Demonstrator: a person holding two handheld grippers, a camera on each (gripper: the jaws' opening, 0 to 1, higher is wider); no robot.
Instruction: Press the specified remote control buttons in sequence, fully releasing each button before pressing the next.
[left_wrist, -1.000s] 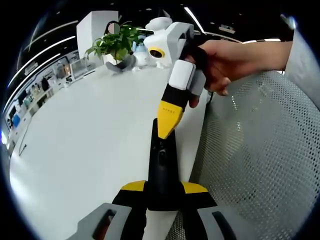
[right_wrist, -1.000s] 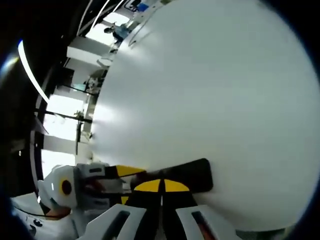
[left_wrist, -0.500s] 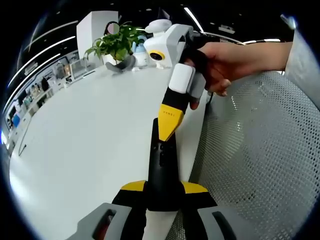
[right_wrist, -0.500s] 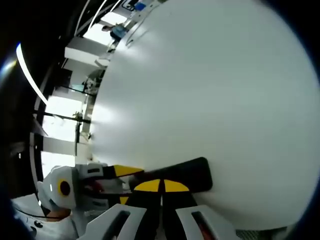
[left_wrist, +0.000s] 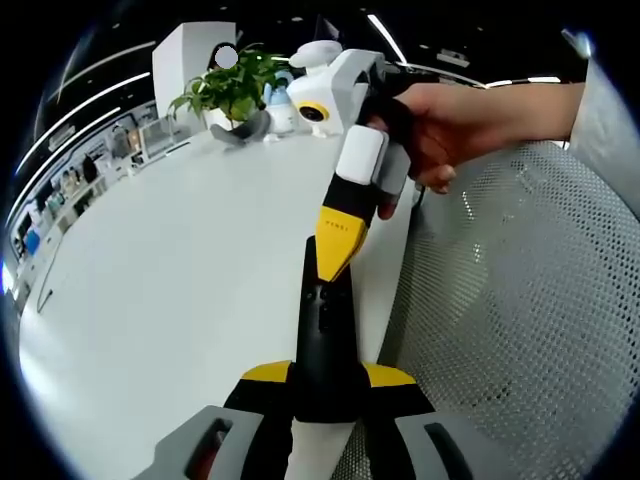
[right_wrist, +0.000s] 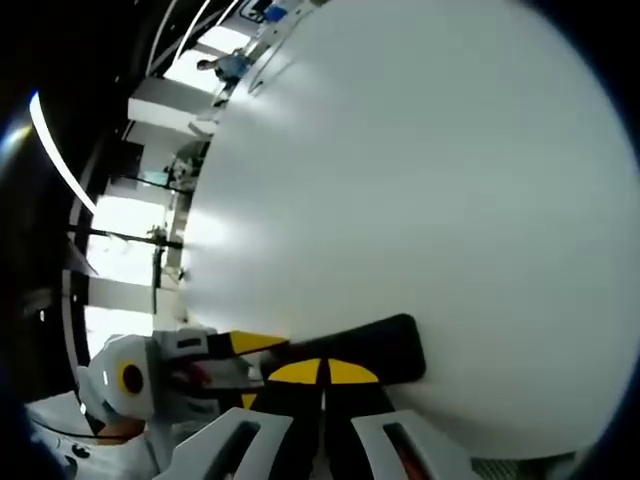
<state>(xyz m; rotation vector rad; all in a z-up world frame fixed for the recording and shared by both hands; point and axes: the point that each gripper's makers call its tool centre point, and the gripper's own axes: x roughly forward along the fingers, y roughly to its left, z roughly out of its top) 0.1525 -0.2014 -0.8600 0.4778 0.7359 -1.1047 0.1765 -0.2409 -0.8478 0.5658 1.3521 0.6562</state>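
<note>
A slim black remote (left_wrist: 324, 330) stands lengthwise between the jaws of my left gripper (left_wrist: 325, 376), which is shut on its lower end. A hand (left_wrist: 470, 115) brings my right gripper (left_wrist: 335, 262) in from the upper right. Its yellow tips are shut together and point down at the remote's upper buttons, touching or just above them. In the right gripper view my own shut tips (right_wrist: 322, 371) sit over the remote (right_wrist: 385, 342), which lies across the white table (right_wrist: 420, 170). The left gripper (right_wrist: 250, 345) holds the remote from the left.
The white table (left_wrist: 170, 250) stretches away to the left. A potted plant (left_wrist: 232, 88) and small white items stand at its far end. A grey mesh chair back (left_wrist: 520, 300) stands close on the right, by the table edge.
The right gripper's tip dipped slightly along the remote and then eased back a touch. The left gripper and the remote have stayed still.
</note>
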